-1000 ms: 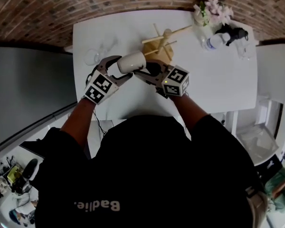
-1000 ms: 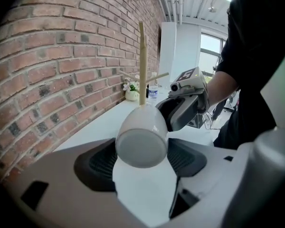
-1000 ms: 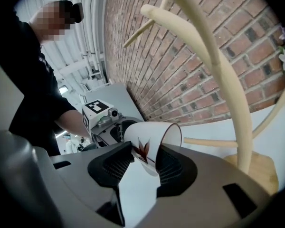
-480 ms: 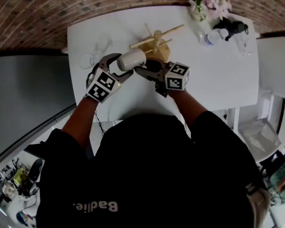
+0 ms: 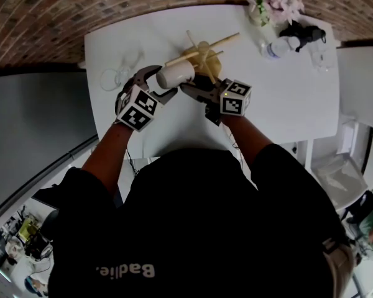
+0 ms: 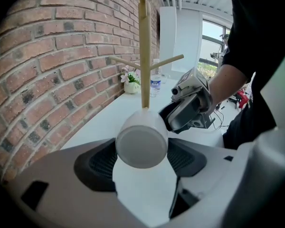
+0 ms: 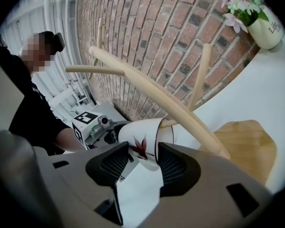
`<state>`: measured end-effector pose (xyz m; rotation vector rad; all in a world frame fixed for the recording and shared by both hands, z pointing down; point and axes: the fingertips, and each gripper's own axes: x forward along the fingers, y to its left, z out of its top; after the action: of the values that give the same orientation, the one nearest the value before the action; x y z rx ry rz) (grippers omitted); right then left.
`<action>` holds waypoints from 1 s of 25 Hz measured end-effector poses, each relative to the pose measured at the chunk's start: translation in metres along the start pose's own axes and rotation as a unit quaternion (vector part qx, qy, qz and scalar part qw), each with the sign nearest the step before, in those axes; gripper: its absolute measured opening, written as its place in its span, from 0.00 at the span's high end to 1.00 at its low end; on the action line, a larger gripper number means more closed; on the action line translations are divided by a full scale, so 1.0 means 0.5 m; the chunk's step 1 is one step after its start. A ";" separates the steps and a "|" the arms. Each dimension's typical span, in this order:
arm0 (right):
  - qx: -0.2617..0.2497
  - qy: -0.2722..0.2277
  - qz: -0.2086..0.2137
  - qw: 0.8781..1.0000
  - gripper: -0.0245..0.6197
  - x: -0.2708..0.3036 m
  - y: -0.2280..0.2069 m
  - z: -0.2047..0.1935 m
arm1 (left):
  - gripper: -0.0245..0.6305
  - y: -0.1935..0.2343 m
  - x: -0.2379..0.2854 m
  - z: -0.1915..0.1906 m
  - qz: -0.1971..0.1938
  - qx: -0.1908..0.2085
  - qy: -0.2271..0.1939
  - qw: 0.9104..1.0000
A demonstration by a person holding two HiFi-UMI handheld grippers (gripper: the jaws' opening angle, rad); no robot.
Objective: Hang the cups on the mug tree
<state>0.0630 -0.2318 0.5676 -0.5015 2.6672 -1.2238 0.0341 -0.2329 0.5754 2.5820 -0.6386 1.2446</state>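
A white cup (image 5: 174, 76) with a red leaf on its side is held on its side just left of the mug tree (image 5: 202, 56), its mouth turned toward the trunk and close beside one of the pegs. The cup is clamped at its base end by the left gripper (image 6: 142, 152), whose pads are pressed against its two sides. The mouth end of the cup is straddled by the right gripper (image 7: 138, 167), which is placed directly in front of the mug tree. Its jaws are seen apart and have just been opening; whether one pad is touching the cup cannot be made out. The mug tree is stood on a white table (image 5: 280, 98). A clear glass (image 5: 112, 77) is seen further left of it, and a water bottle (image 5: 276, 49) and flowers (image 5: 276, 5) to its right.
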 end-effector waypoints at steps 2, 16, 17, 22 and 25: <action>0.000 0.003 -0.004 1.000 0.63 -0.005 -0.010 -0.004 | 0.46 -0.001 0.009 0.000 -0.001 0.002 0.001 1.000; 0.005 0.024 -0.034 0.999 0.60 -0.029 -0.047 -0.006 | 0.46 0.001 0.051 -0.007 0.014 -0.003 0.015 1.000; 0.005 0.026 -0.036 0.999 0.60 -0.029 -0.049 -0.007 | 0.46 0.001 0.051 -0.008 0.014 -0.004 0.015 1.000; -0.004 0.034 -0.046 0.998 0.60 -0.029 -0.053 -0.009 | 0.46 0.001 0.059 -0.011 0.018 -0.001 0.016 1.000; -0.007 0.039 -0.049 0.998 0.60 -0.028 -0.053 -0.009 | 0.46 0.002 0.059 -0.012 0.023 0.001 0.018 1.000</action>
<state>0.0811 -0.2397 0.5906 -0.6057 2.7474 -1.2785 0.0456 -0.2404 0.6023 2.5542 -0.6950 1.3018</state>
